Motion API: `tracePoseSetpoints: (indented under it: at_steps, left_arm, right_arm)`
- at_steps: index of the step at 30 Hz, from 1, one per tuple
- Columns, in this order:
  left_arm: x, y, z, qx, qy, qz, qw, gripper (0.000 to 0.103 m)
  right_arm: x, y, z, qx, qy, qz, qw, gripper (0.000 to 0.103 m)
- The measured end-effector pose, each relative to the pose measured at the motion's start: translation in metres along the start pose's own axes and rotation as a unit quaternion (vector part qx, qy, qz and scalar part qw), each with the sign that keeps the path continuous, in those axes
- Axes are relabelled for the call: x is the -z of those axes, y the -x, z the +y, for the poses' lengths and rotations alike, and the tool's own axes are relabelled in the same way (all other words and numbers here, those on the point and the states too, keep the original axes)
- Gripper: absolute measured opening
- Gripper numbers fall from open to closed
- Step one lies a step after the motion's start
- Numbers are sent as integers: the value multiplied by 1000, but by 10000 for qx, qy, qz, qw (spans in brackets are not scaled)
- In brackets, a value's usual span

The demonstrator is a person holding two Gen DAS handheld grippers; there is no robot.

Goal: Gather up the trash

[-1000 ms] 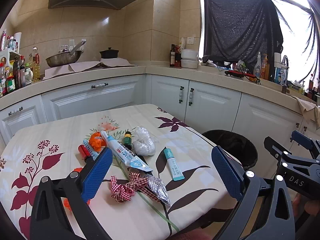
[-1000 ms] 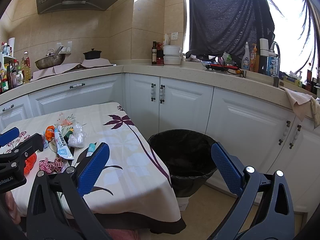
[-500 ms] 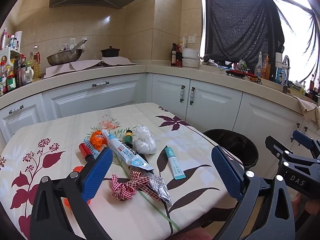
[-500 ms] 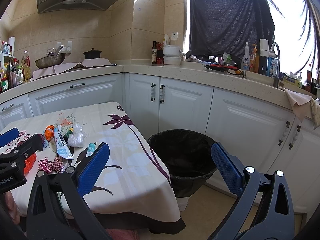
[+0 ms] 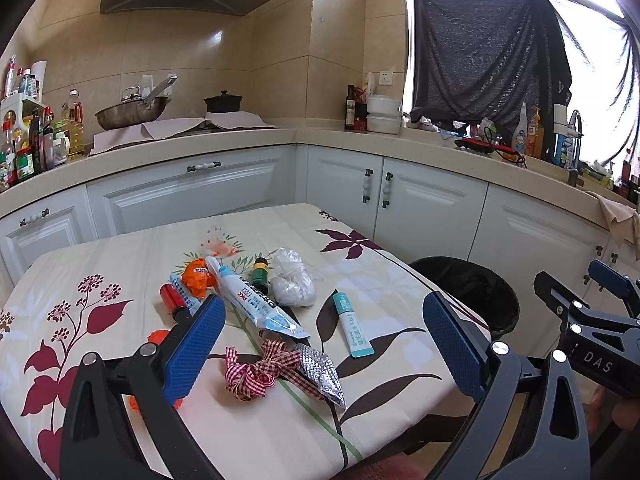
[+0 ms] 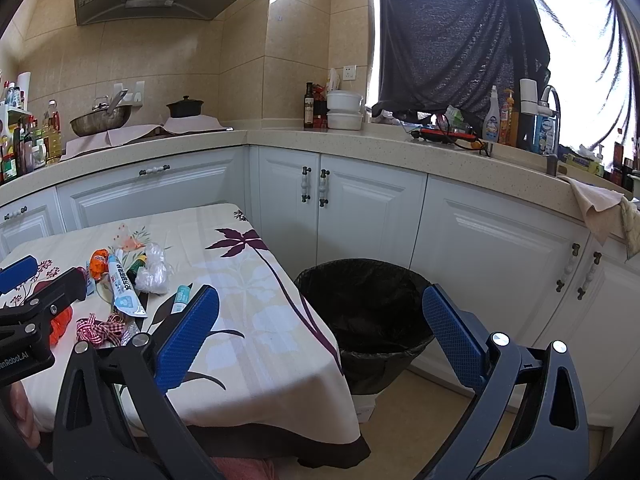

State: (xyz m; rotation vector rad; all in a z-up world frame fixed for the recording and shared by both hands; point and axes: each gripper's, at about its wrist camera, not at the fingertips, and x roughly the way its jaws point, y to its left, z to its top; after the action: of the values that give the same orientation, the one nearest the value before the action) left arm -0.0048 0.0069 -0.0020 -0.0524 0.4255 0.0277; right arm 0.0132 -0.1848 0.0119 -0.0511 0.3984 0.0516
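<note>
**Two wrist cameras looking across one kitchen corner**

The left wrist fisheye is looking down over the near edge of the table, close to the litter. The right wrist fisheye is sitting further right, facing the trash bin and cabinets. Both are taking in the table, bin, counter and curtained window, and each is catching the other gripper at its edge.

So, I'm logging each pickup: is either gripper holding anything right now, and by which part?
Nothing is held. The left gripper and right gripper are both open and empty; the trash, like the teal tube, lies on the table.
</note>
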Motion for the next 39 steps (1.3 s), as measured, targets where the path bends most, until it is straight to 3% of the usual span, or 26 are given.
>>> tracePoseSetpoints:
  at_steps: [39]
  left_arm:
    - [1, -1, 1, -10, 29, 41, 10000, 96]
  right_arm:
    - [3, -1, 3, -1, 40, 24, 10000, 99]
